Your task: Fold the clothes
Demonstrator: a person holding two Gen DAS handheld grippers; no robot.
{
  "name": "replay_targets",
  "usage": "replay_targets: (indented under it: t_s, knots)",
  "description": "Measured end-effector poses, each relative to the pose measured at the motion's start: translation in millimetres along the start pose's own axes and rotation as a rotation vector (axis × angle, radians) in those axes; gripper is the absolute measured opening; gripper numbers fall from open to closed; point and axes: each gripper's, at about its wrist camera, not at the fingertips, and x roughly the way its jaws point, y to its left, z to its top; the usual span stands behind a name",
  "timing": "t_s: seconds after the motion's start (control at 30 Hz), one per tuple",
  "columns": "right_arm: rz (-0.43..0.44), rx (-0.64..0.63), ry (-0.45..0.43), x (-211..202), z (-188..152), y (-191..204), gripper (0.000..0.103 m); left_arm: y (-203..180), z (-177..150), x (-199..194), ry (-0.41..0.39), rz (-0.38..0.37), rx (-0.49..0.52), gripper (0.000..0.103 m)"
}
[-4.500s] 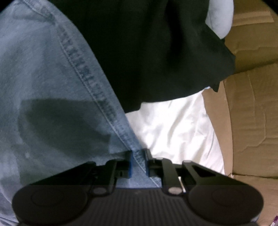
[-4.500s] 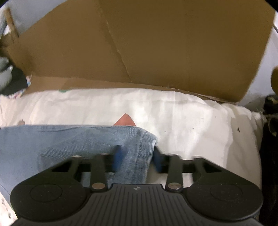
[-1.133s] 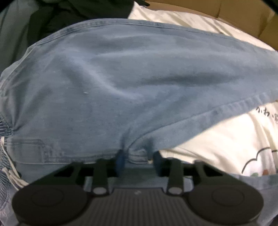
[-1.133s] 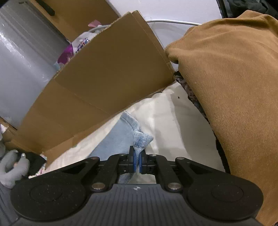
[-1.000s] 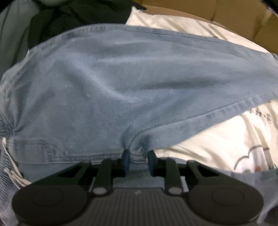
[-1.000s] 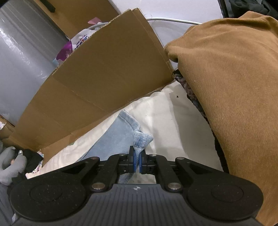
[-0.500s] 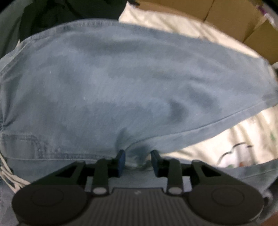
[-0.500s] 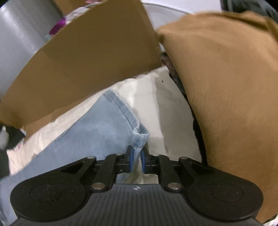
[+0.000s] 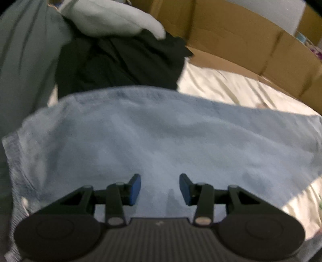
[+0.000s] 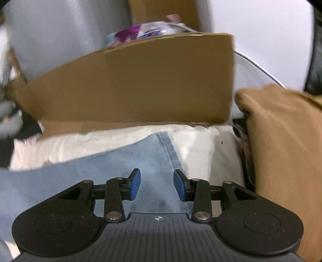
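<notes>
Left hand-held gripper (image 9: 160, 189): blue-padded jaws opening, a clear gap between them, nothing pinched; only the light blue denim garment (image 9: 161, 141) lies flat below. Right hand-held gripper (image 10: 157, 186): the same, jaws opening, empty, over the garment's hemmed end (image 10: 169, 149).

The denim lies spread across the cream-white bed sheet (image 9: 231, 88), folded over itself by the look of it, one end near the brown cardboard panel (image 10: 140, 86), the other near the heap of black clothing (image 9: 124, 60) with a pale grey soft thing (image 9: 112, 18) on top.

Risks from here, as judgement:
- Both views are blurred, so edge alignment of the fold can't be checked; the layers may be skewed.
- Denim is stiff, so with both grips off the top layer could spring back or slide.
- A pad could snag the cloth on the way up and drag the fold open.
- The mustard-brown fabric pile (image 10: 281, 151) sits just beside the hem end; the right gripper could brush it and tip it onto the sheet.
- The black heap touches or overlaps the far edge of the denim, and a next grasp there may pick up the wrong item.
</notes>
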Motion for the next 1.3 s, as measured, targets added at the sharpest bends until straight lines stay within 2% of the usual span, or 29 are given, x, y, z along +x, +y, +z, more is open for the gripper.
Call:
replay_targets:
  t_s: [0.2,0.47,0.57,0.67,0.83,0.97,1.07,1.23,1.3]
  knots:
    - [0.009,-0.064,0.033,23.6,15.3,8.1,0.044,-3.7,48.9,20.4,-0.036,0.032,0.147,0.045]
    - [-0.018,-0.146,0.065,61.2,31.5,12.6,0.044,-49.4,103.5,67.0,-0.020,-0.049,0.373,0.047]
    - [-0.045,-0.170,0.067,77.9,37.8,9.3,0.044,-68.4,114.1,85.0,-0.001,-0.094,0.459,0.053]
    - [-0.068,-0.171,0.072,94.7,43.3,1.9,0.044,-84.3,122.3,104.4,0.040,-0.116,0.536,0.053]
    - [-0.046,-0.141,0.068,114.4,50.3,-6.5,0.044,-97.3,135.6,122.9,0.096,-0.148,0.590,0.053]
    - [-0.008,-0.062,0.031,118.9,56.6,-9.9,0.044,-102.7,141.9,134.7,0.123,-0.135,0.617,0.053]
    - [-0.032,-0.010,0.007,125.6,59.3,-11.1,0.044,-105.5,144.3,136.9,0.126,-0.147,0.612,0.052]
    - [-0.069,-0.027,0.055,142.3,49.6,-8.9,0.044,-109.7,140.6,142.4,0.148,-0.131,0.659,0.052]
    - [-0.073,-0.071,0.065,142.7,43.1,-5.0,0.043,-107.4,139.1,145.4,0.159,-0.117,0.666,0.052]
